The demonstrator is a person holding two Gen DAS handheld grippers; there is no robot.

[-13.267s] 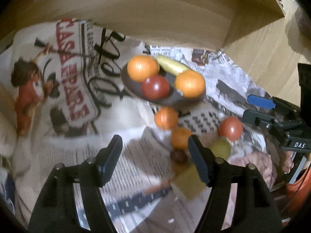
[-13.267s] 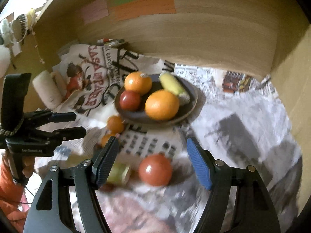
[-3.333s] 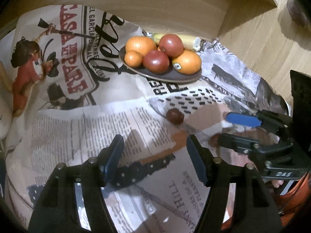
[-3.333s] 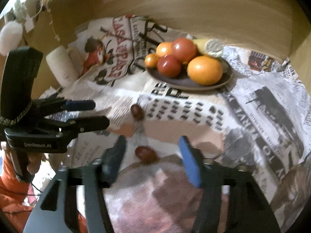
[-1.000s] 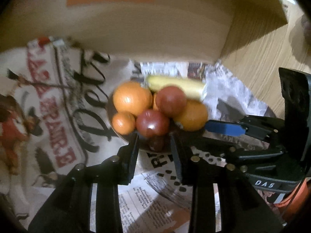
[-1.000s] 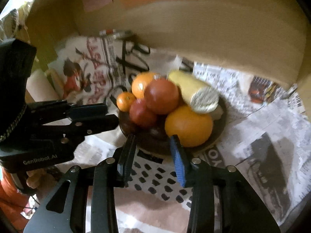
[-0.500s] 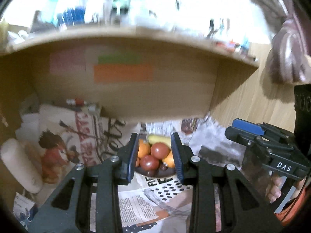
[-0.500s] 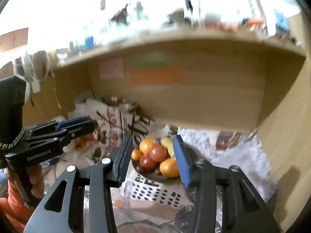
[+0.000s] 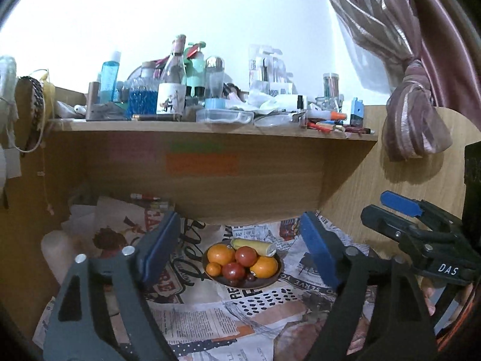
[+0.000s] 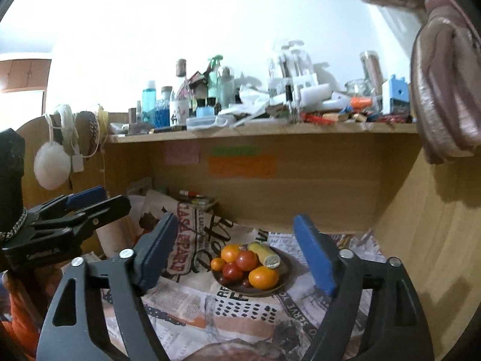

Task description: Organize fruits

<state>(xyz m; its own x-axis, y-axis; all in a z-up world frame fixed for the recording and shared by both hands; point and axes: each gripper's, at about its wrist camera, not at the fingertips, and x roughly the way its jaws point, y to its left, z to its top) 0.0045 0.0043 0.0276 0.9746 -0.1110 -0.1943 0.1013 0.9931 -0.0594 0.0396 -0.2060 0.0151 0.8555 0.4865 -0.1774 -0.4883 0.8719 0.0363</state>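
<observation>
A dark plate (image 9: 272,281) on the newspaper holds two oranges (image 9: 221,254), two red fruits (image 9: 246,255), a small mandarin (image 9: 213,268), a yellow-green fruit (image 9: 254,246) and small dark fruits (image 9: 251,276). My left gripper (image 9: 239,221) hovers well back from the plate and above it. Its jaws are opening, with nothing between them. The right wrist view shows the same plate (image 10: 285,270) of fruit beyond my right gripper (image 10: 236,222), whose jaws are also opening and hold nothing. Each gripper shows in the other's view: the right gripper (image 9: 374,206) and the left gripper (image 10: 115,197).
Newspaper (image 9: 240,310) covers the desk. A wooden back panel (image 9: 270,180) carries coloured sticky notes. A shelf (image 9: 210,126) above is crowded with bottles and small items. A wooden side wall (image 10: 436,240) stands at the right, with a knotted curtain (image 9: 415,126) hanging by it. A white roll (image 9: 55,252) lies at the left.
Both grippers have pulled back and up from the plate, so the shelf has come into view. Their jaws, nearly shut before, now stand wide. The small dark fruits lie on the plate.
</observation>
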